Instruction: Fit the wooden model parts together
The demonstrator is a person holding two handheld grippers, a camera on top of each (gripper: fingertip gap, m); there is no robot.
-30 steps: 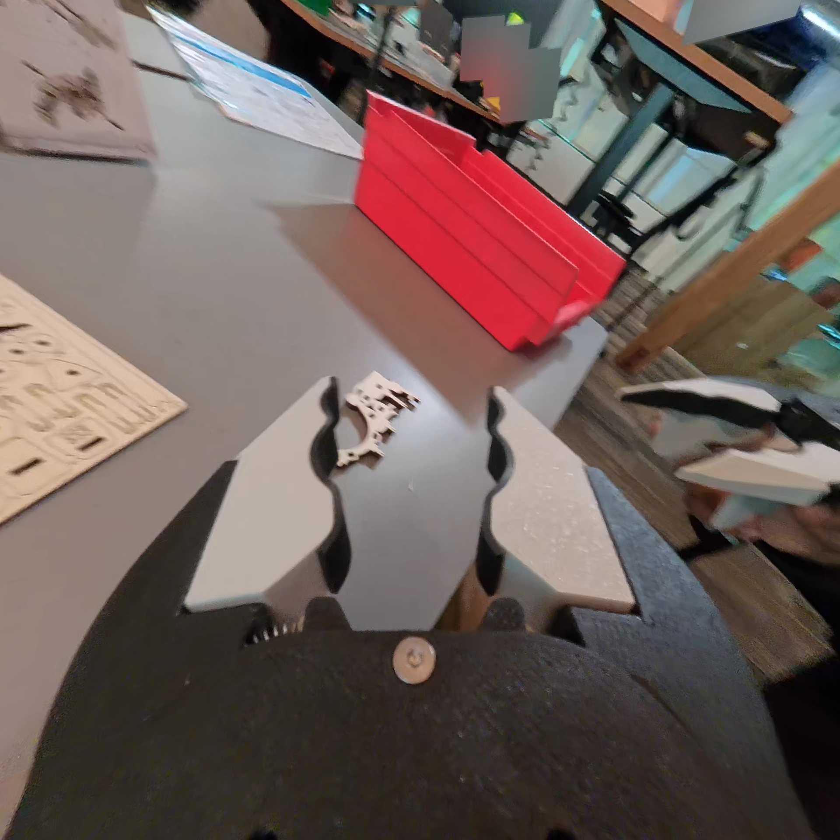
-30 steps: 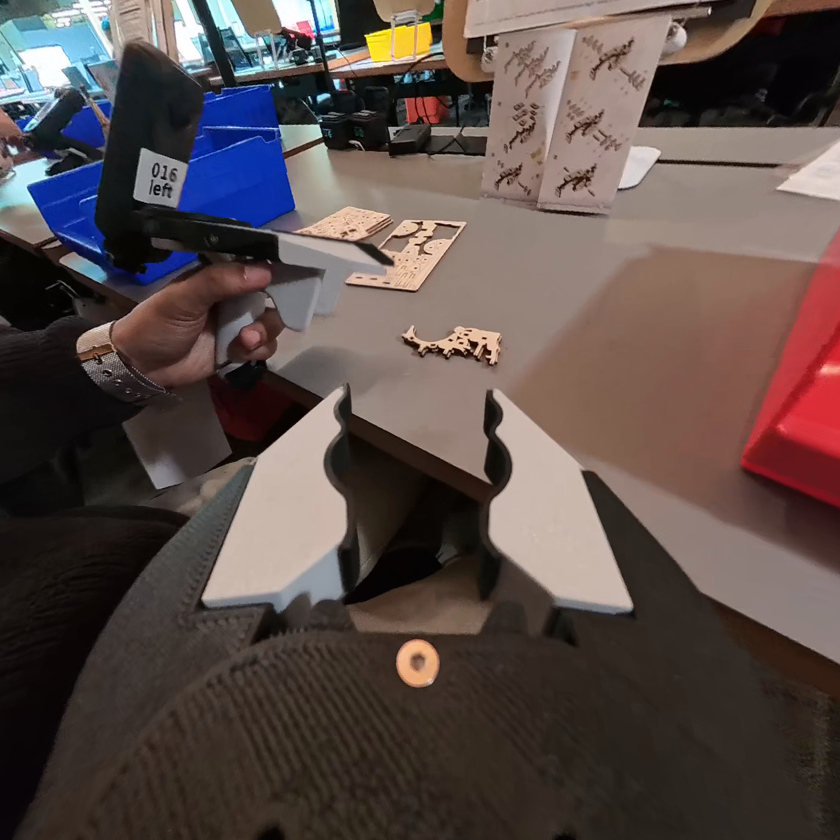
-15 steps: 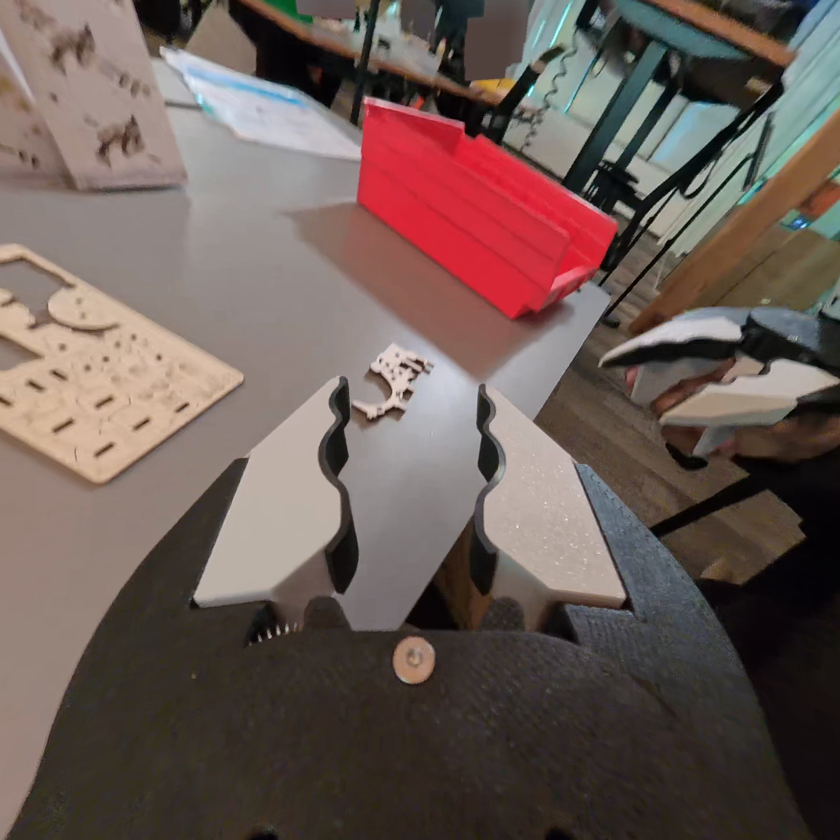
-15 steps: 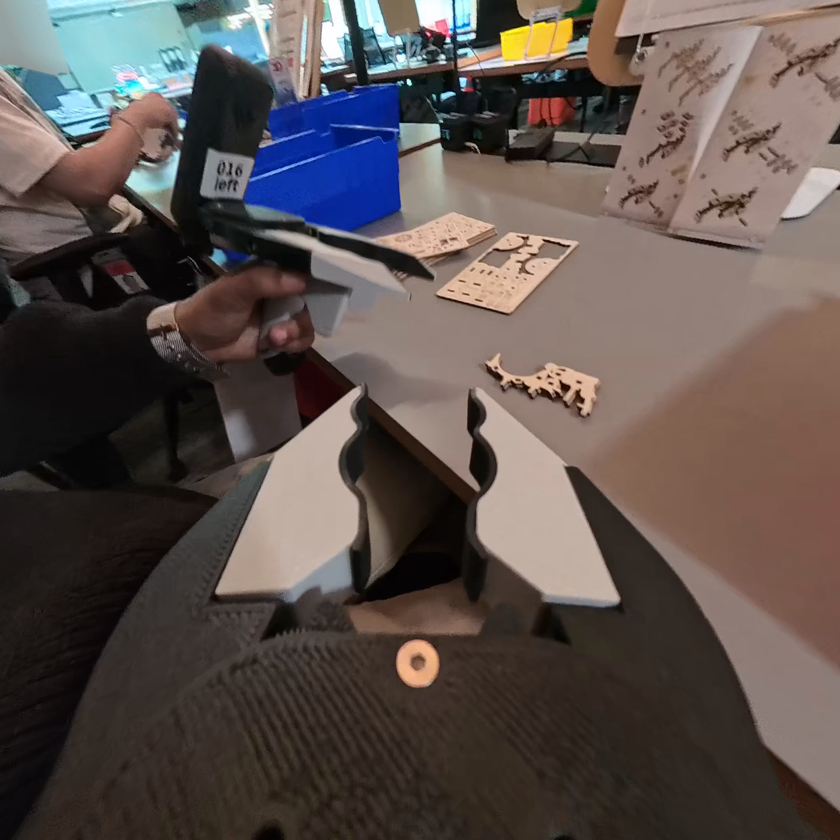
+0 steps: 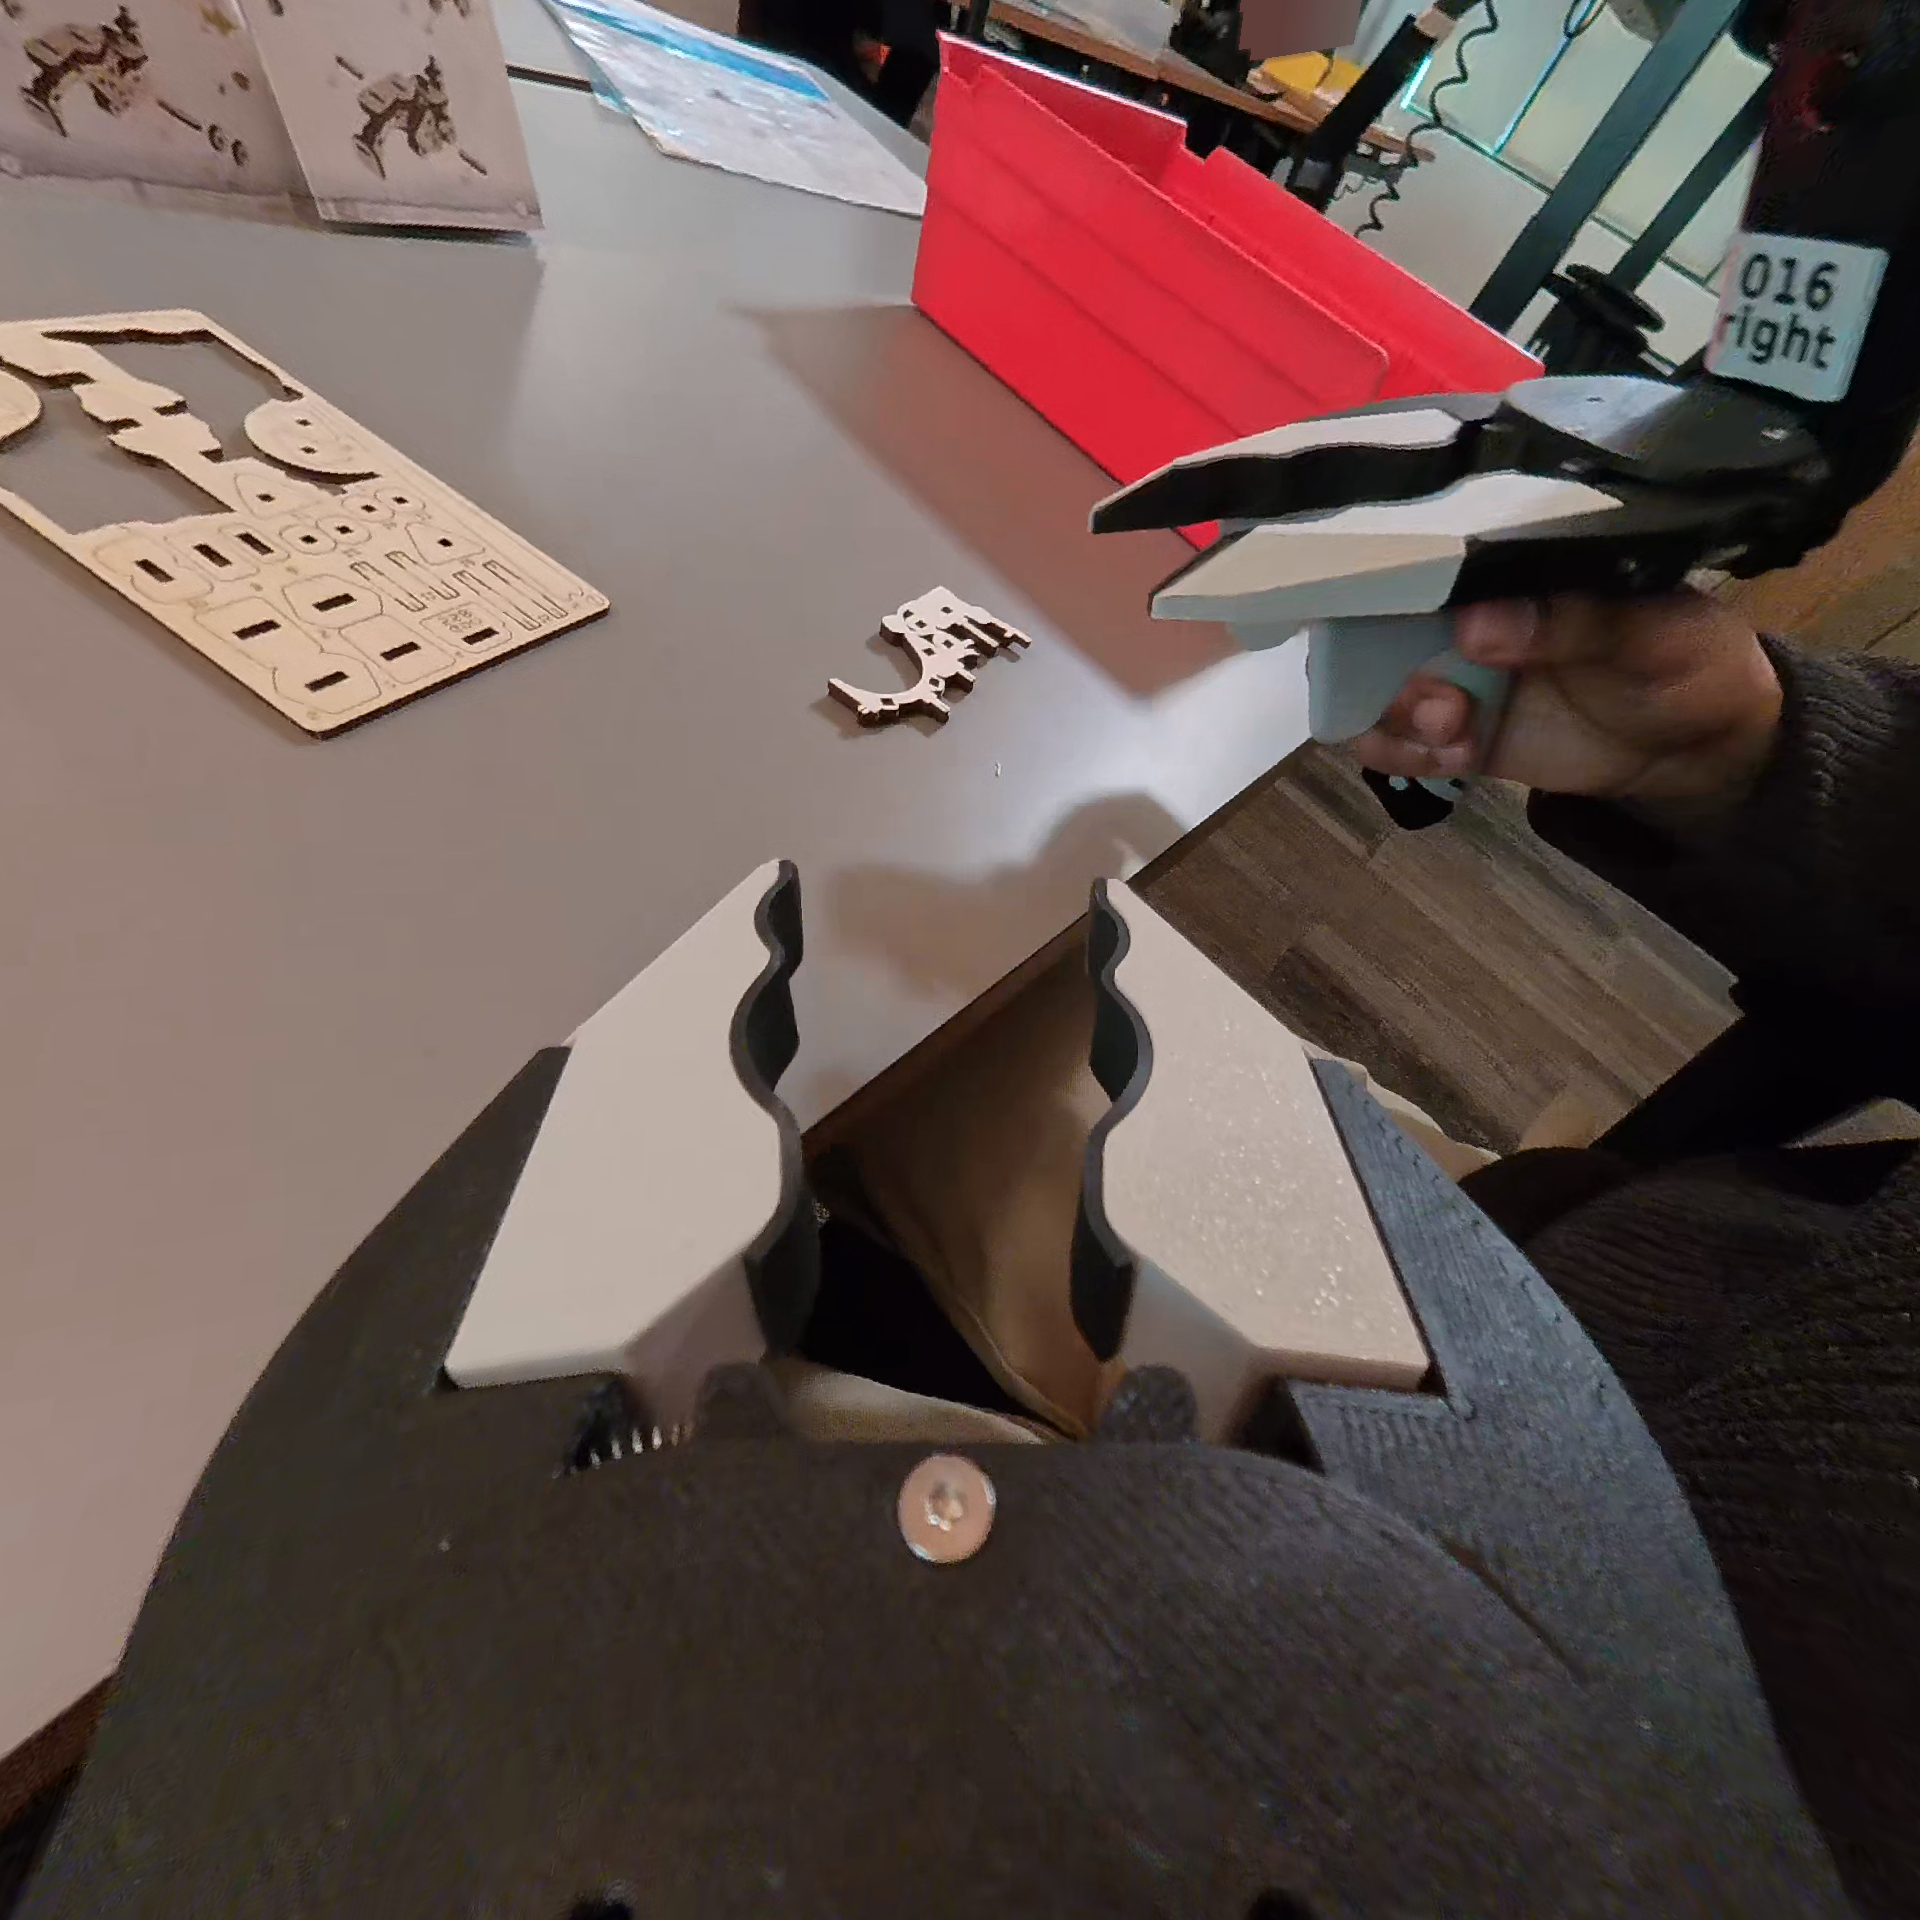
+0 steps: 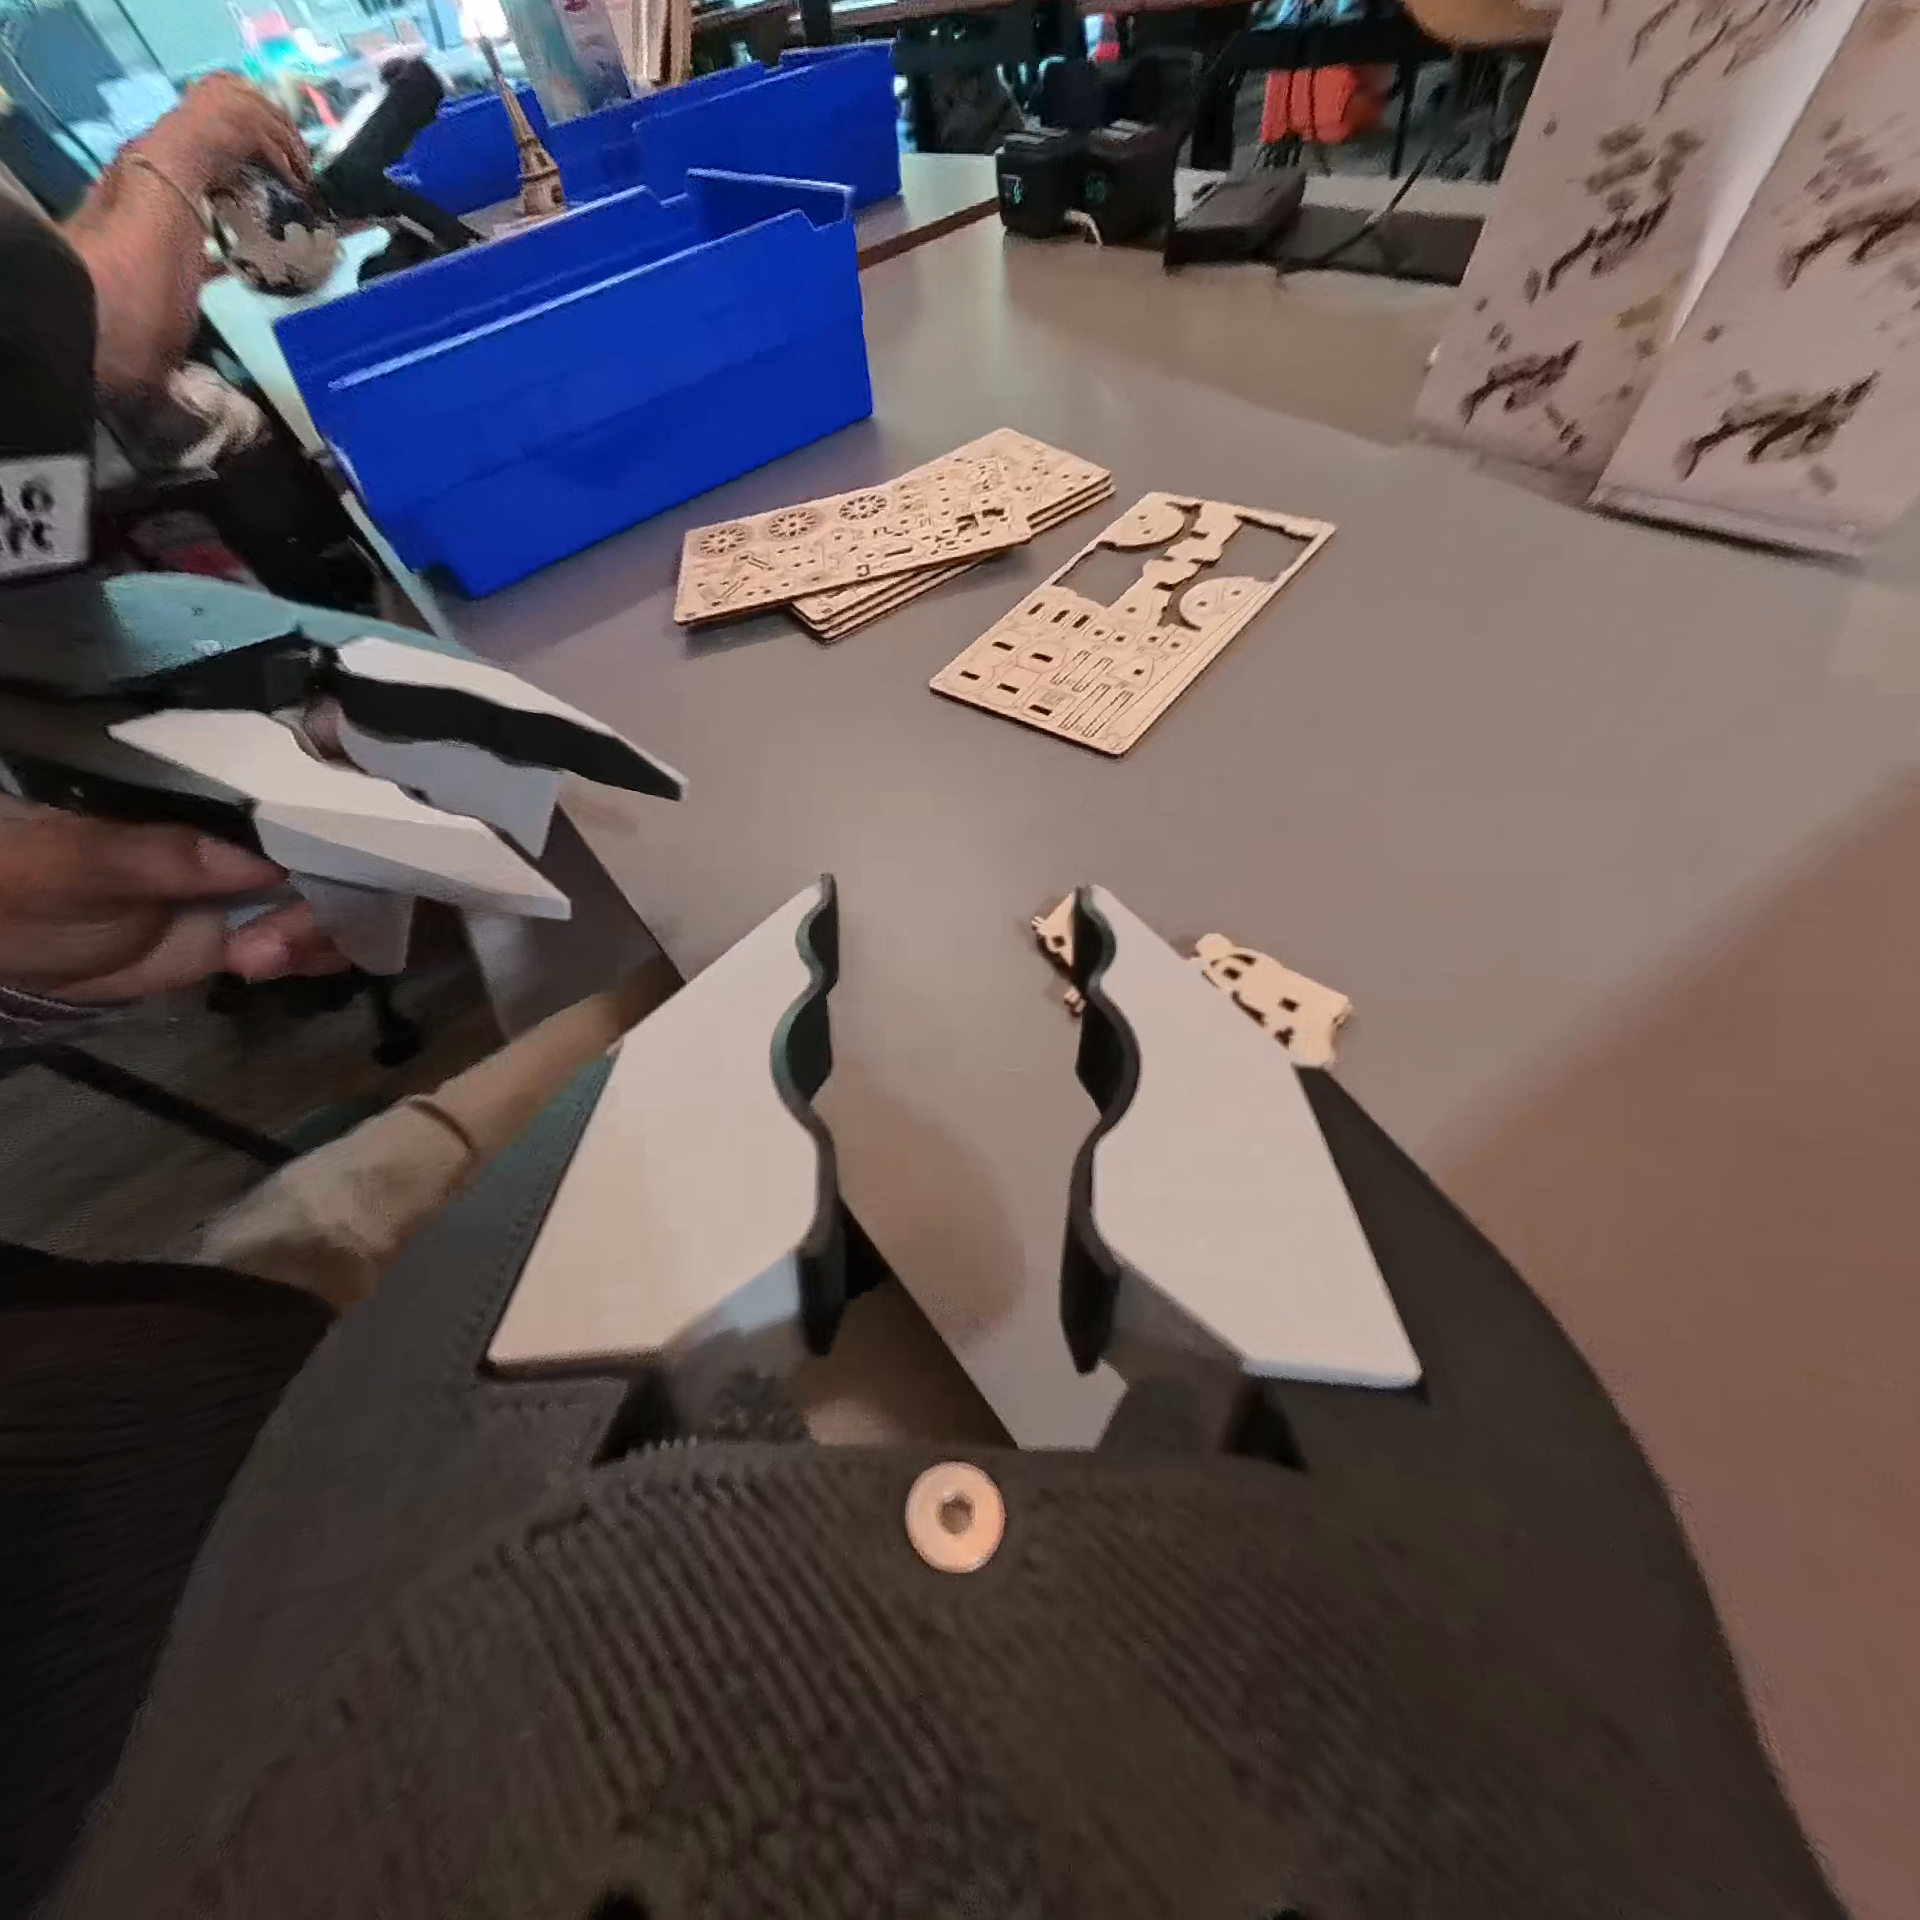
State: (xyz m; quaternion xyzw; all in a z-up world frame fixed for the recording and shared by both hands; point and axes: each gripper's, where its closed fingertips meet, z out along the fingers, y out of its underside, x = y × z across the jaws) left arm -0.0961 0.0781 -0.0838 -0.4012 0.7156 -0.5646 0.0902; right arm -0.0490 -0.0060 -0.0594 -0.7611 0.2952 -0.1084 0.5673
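- status: early stage. no two parts are seen joined in either view; fitting has not begun, as far as the views show.
- loose wooden part (image 5: 930, 665): a small cut-out piece lying flat on the grey table (image 5: 416, 935), near the front edge, well apart from the other wood. in the right wrist view its middle is hidden behind that gripper's right-hand finger, with an end showing on each side.
- punched sheet (image 5: 260, 520): lies flat further in on the table. several openings show where pieces were removed; many pieces remain seated in it.
- sheet stack (image 6: 894, 530): a pile of uncut sheets just beside the punched sheet, in front of the blue bin (image 6: 582, 384). it appears untouched.
- left gripper (image 5: 940, 904): fingers spread wide, nothing between them. it hovers at the table's front edge, short of the loose part.
- right gripper (image 6: 954, 909): fingers parted to a moderate gap, nothing held. it hangs above the table just beside the loose part, closer to it than the left unit.
- other items: a red bin (image 5: 1143, 301) stands beyond the loose part; printed instruction sheets (image 5: 405, 104) stand upright at the rear.
- remaining work, as a judgement: pick up the loose part, free a mating piece from the punched sheet, then press tab into slot. most of the task is outstanding.
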